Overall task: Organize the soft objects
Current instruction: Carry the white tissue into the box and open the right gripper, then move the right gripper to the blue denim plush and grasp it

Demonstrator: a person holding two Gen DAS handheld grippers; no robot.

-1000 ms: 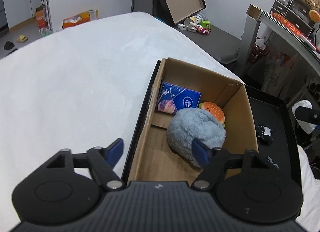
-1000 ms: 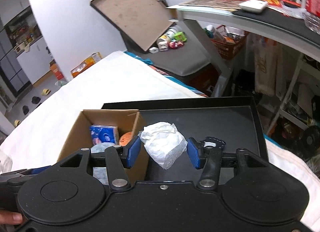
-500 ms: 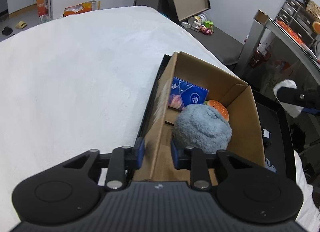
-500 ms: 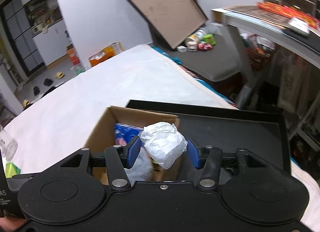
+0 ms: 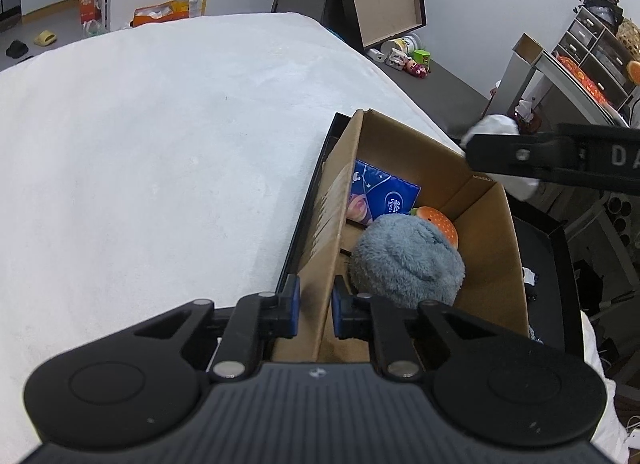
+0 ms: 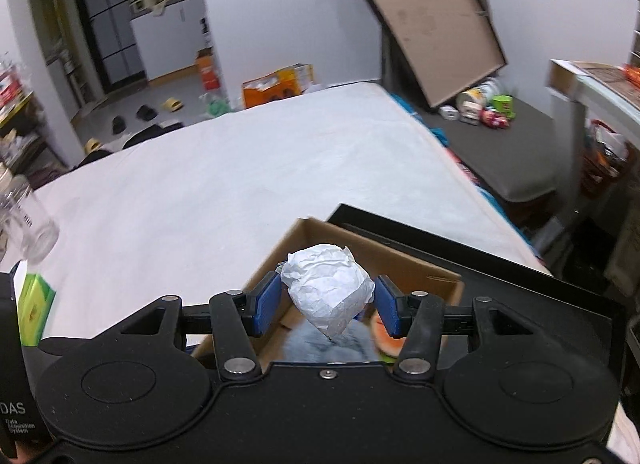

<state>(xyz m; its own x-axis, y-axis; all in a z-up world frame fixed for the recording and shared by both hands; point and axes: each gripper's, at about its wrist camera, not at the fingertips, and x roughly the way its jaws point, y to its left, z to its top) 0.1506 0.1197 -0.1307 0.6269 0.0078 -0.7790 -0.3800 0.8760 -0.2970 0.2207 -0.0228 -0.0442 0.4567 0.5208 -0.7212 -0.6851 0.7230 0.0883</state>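
A cardboard box (image 5: 492, 248) sits in a black tray (image 5: 560, 256) on the white bed. It holds a grey plush (image 5: 408, 260), a burger toy (image 5: 438, 220) and a blue tissue pack (image 5: 384, 196). My left gripper (image 5: 314, 306) is shut on the box's near left wall (image 5: 324, 240). My right gripper (image 6: 326, 304) is shut on a crumpled white paper ball (image 6: 328, 288) and holds it above the box (image 6: 360, 252), over the grey plush (image 6: 332, 344). The paper ball also shows in the left wrist view (image 5: 492, 128).
The white bed (image 5: 160, 168) spreads to the left. A clear jar (image 6: 24, 216) and a green pack (image 6: 34, 304) are at the left. A leaning board (image 6: 428, 20), toys (image 5: 408, 56) and cluttered shelves (image 5: 592, 48) stand beyond the bed.
My left gripper closed on the box's left wall. My right gripper carried the paper ball left, from above the black tray to above the box.
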